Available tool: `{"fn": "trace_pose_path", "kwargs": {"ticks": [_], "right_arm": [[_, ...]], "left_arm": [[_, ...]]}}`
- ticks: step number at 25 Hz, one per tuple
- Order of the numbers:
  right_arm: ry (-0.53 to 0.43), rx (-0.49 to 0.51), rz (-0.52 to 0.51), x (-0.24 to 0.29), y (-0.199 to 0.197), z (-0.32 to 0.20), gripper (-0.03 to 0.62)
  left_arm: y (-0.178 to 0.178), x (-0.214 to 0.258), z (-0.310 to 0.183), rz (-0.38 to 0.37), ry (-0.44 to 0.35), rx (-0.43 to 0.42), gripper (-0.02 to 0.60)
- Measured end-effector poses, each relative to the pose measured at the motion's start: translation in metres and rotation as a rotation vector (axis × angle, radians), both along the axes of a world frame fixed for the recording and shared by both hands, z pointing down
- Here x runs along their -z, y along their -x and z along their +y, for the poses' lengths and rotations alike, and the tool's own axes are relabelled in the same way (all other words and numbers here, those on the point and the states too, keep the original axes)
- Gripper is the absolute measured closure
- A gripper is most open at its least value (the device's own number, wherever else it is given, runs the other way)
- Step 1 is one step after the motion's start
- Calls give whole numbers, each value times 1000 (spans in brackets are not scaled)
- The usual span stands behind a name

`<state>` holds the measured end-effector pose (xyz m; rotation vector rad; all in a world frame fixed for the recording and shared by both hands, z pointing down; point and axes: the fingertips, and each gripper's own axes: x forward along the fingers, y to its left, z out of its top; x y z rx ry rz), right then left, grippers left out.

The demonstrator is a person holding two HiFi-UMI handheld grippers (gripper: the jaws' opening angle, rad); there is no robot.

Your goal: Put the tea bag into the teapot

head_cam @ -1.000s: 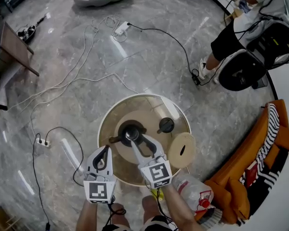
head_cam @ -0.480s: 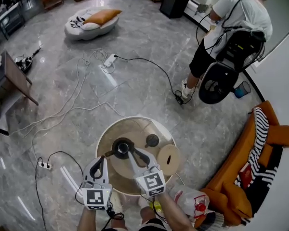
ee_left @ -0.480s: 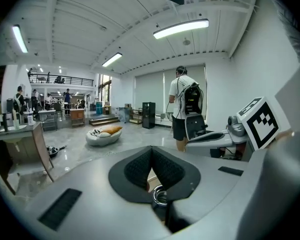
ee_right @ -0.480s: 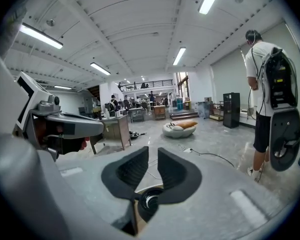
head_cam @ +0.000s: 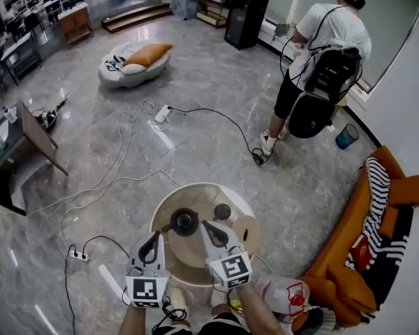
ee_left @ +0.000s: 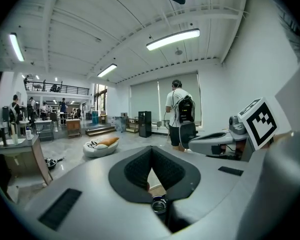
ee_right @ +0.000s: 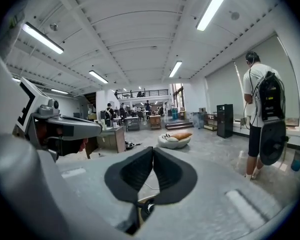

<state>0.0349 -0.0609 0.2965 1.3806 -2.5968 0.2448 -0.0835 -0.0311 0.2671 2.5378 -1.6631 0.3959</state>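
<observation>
Steep look down onto a round glass-topped table (head_cam: 200,195) on a grey marble floor. At 9 o'clock of the tabletop: the teapot (head_cam: 185,222), small, dark and round, mouth open to the ceiling, a pale glint in the hollow, a short stub sticking out toward 9 o'clock. Off the pot and lying apart at 1 o'clock of the tabletop: a little black lid (head_cam: 223,211). Over at 3 o'clock, a tan wooden disc (head_cam: 246,230). No making out the tea bag anywhere: nothing between either pair of pads, and the pot's inside too small and dark to read. Left gripper (head_cam: 155,236) at 7 o'clock of the table, held up off it, clenched tight, pads meeting at the tips, nothing pinched. Right gripper (head_cam: 205,225) at 4 o'clock of the teapot, tips just beside its rim from overhead, jaws just snapped together on air, clamped and empty. Both pointing out across the room, close to level. Further off: a standing person (head_cam: 321,54) with a backpack at 1 o'clock, an orange sofa (head_cam: 366,250) at 4 o'clock, a floor cushion (head_cam: 136,60) at 11 o'clock, white cables trailing over the marble, a power strip (head_cam: 77,255) at 8 o'clock.
</observation>
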Motion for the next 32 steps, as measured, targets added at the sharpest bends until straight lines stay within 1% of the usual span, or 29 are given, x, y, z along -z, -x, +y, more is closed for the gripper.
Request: {"fn": "trace_pose_path", "kwargs": {"ticks": [5,13,19,24,32], "right_arm": [[-42,-27,-2,31,-9,31,594],[-85,-41,6,65,-24,79,594],[-114,-43,2,85,-34,108,594],[-113,-54,-9,92,-43,129,594],[-123,-59,-9,101,-48,145,594]], "left_arm": [[-1,31,29,-8,-36,-14,566],[0,61,75,-11,-59,-14,566],[4,73,108,2,-58,18,566],[-1,81,129,-13,-67,24,566],[-4,90,139,-5,-80,28,566]]}}
